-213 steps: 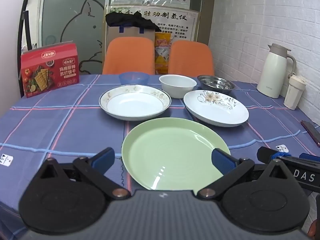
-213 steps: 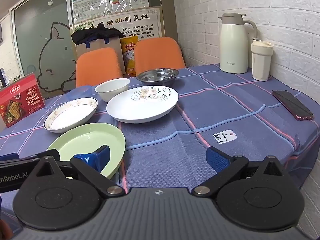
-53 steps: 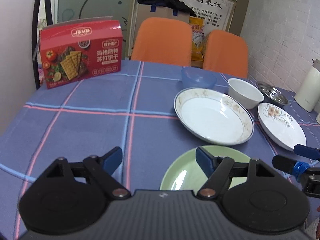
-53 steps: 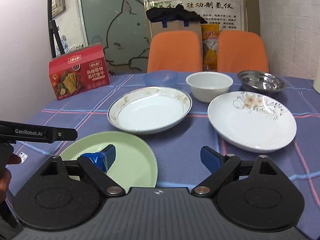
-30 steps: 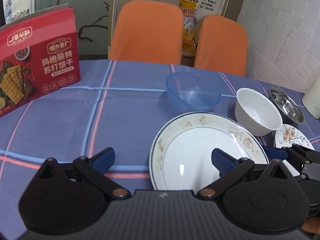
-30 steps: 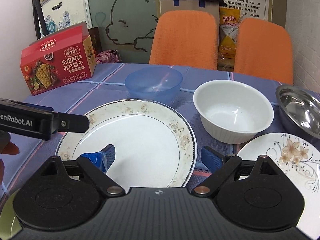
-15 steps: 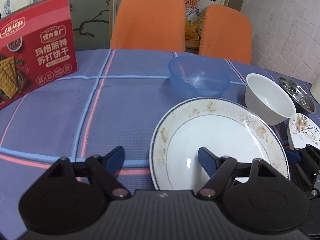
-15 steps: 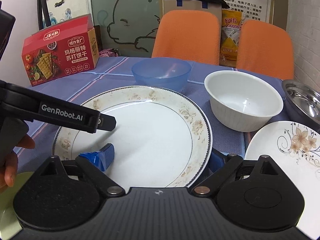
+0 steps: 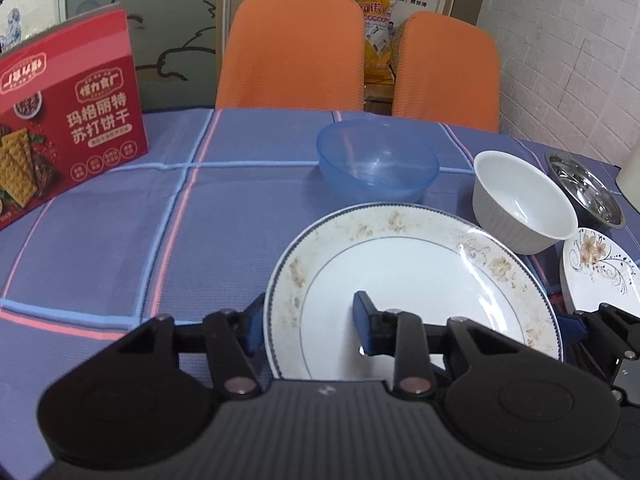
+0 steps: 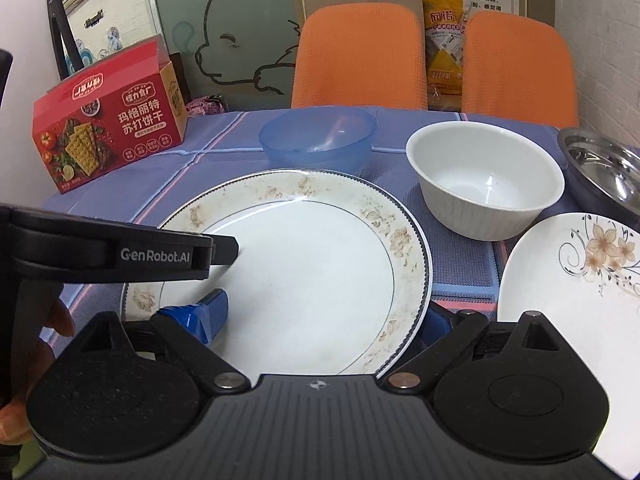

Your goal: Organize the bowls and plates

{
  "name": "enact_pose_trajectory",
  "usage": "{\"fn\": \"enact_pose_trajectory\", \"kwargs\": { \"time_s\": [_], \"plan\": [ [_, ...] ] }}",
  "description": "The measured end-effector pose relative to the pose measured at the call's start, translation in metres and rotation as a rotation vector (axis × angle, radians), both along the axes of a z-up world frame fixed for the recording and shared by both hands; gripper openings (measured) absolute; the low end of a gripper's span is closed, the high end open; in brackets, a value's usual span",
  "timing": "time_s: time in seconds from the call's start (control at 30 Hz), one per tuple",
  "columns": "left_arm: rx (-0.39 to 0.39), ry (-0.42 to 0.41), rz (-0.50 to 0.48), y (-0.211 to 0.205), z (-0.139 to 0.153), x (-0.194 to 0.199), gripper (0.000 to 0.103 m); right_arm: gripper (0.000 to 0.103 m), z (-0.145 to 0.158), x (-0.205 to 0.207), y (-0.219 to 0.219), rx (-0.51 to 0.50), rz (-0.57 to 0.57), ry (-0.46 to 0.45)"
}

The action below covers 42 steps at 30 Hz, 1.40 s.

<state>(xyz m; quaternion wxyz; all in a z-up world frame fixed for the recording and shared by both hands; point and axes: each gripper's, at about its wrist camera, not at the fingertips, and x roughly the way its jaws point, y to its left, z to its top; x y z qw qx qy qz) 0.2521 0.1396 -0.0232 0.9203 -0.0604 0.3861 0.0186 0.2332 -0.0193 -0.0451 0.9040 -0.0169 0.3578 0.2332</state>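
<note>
Clamped across the left rim of the round white plate with the faded brown floral border, the left gripper has just been closing its jaws, and its blue pads now sit one outside the rim and one on the plate's inner face. On the opposite side, the right gripper has just been opening its jaws; they stand wide, straddling the plate's near right rim, with one blue pad over the white face and the other just outside and partly under the edge, pressing on nothing that can be seen. From the right wrist view the left gripper's black finger, lettered GenRobot.AI, reaches in over the plate's left side, with part of a person's hand behind it.

That plate lies on the blue checked tablecloth with pink and pale blue lines, near the middle of the table. Just beyond its far edge stands a translucent blue plastic bowl. To the far right of the plate is a deep white ribbed bowl, and further right a shiny steel bowl. A white plate with a painted flower and dark curling stems lies just right of the held plate. At the far left stands a red cracker box, and two orange chairs stand behind the table.
</note>
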Motion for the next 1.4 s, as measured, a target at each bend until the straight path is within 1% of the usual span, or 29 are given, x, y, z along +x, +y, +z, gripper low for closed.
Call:
{"fn": "enact_pose_trajectory", "kwargs": {
  "time_s": [0.03, 0.13, 0.23, 0.4, 0.53, 0.7, 0.97, 1.1, 1.17, 1.27, 1.4],
  "plan": [
    [0.011, -0.008, 0.001, -0.002, 0.004, -0.002, 0.031, 0.084, 0.002, -0.002, 0.000, 0.000, 0.006, -0.010],
    [0.008, -0.038, 0.004, 0.000, 0.015, -0.010, 0.031, 0.084, 0.010, -0.012, 0.001, 0.000, 0.012, -0.049],
    [0.002, -0.040, 0.005, 0.001, 0.021, -0.019, 0.030, 0.084, 0.017, -0.019, 0.001, 0.003, 0.017, -0.087],
    [0.008, -0.058, 0.010, -0.002, 0.030, -0.046, 0.030, 0.084, 0.024, -0.033, -0.002, 0.028, 0.022, -0.090],
    [-0.003, -0.068, 0.020, -0.002, 0.035, -0.076, 0.030, 0.084, 0.032, -0.057, -0.003, 0.033, 0.033, -0.109],
    [-0.013, -0.066, 0.040, -0.002, 0.032, -0.122, 0.031, 0.084, 0.036, -0.097, -0.005, 0.045, 0.048, -0.116],
    [0.009, -0.057, 0.052, -0.011, 0.016, -0.188, 0.031, 0.084, 0.025, -0.160, -0.006, 0.042, 0.056, -0.094],
    [0.016, -0.057, 0.048, -0.016, 0.008, -0.199, 0.031, 0.084, 0.020, -0.175, -0.008, 0.039, 0.043, -0.093],
    [0.006, -0.054, 0.052, -0.014, 0.004, -0.199, 0.031, 0.084, 0.017, -0.175, -0.008, 0.039, 0.040, -0.086],
    [0.039, -0.072, 0.059, -0.016, 0.002, -0.199, 0.032, 0.084, 0.012, -0.174, -0.010, 0.056, 0.039, -0.079],
    [0.047, -0.091, 0.046, -0.016, -0.001, -0.199, 0.035, 0.083, 0.008, -0.172, -0.007, 0.039, 0.055, -0.083]
  ]
}}
